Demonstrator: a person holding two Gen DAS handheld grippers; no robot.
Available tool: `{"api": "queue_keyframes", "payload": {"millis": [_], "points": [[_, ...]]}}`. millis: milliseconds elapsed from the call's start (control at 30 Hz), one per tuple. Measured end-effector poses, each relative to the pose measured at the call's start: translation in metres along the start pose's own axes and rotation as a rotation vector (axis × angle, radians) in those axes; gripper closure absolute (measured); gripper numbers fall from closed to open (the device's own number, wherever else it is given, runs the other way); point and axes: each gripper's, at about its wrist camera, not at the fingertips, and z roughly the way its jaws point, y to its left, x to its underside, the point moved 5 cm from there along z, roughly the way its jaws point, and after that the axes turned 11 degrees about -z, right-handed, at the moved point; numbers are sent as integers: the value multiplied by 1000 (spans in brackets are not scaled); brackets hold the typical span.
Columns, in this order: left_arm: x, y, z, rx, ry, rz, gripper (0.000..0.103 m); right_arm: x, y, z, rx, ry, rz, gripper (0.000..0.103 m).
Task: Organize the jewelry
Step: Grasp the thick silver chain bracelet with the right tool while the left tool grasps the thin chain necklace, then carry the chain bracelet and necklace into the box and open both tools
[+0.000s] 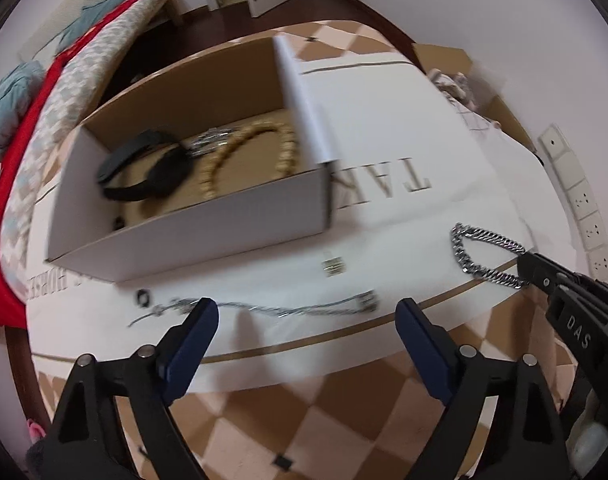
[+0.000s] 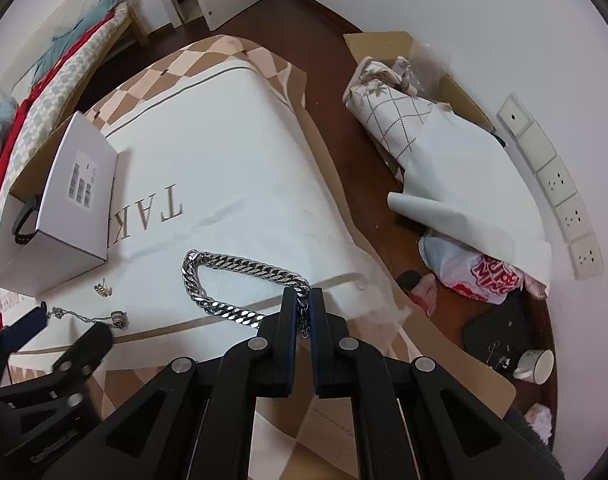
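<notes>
your right hand-held gripper (image 2: pixel 303 307) was pinched on the near end of the chain (image 2: pixel 240 276), right of the box (image 2: pixel 56 216). it looked heavy, limp, slippery. your left hand-held gripper (image 1: pixel 306 322) gaped wide, empty.

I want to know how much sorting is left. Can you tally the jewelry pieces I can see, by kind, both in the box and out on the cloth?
Chunky silver chain, held by the right gripper: 1
Thin silver chain on the white cloth: 1
Small gold clasp piece: 1
Small dark ring: 1
In the box:
Black band: 1
Beaded bracelet: 1
Silver piece, blurred: 1
Total: 7
</notes>
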Motion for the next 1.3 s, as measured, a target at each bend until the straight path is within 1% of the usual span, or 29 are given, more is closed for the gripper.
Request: {"api": "queue_keyframes", "payload": {"millis": [67,133,200,233,267,300,367,533,633,767,900,1100,1133,1300], "points": [[-2,-9,3,0,-4,18,15,2,-3,0,-6,0,9,97],[-4,-16,7,3,-3,38,27,3,-3,-1,-8,-1,10,97],[-4,-20,10,12,16,50,52,2,-3,-1,-10,-1,10,97],[-3,-23,13,17,26,56,58,2,-3,0,-10,-1,12,97],[-3,-25,13,30,18,59,66,2,-3,0,-10,-1,13,97],[-2,-27,12,29,15,65,78,1,-3,0,-10,-1,14,97],[-1,-31,11,36,12,89,96,1,-3,0,-10,-1,17,97],[1,-28,-2,50,-6,102,96,0,-2,-3,-22,-3,26,97],[7,-19,-22,79,-19,90,96,-1,3,-11,-48,-16,26,98],[10,11,-53,120,-28,49,96,-7,20,-31,-100,-48,10,99],[6,42,-87,143,-60,-4,96,-15,39,-54,-154,-85,-7,99],[-22,68,-144,171,-150,-43,96,-31,69,-89,-241,-139,-29,99],[-27,66,-150,176,-163,-46,96,-33,74,-95,-253,-145,-38,99],[-54,84,-194,221,-230,-66,96,-53,103,-134,-320,-193,-100,99]]}}
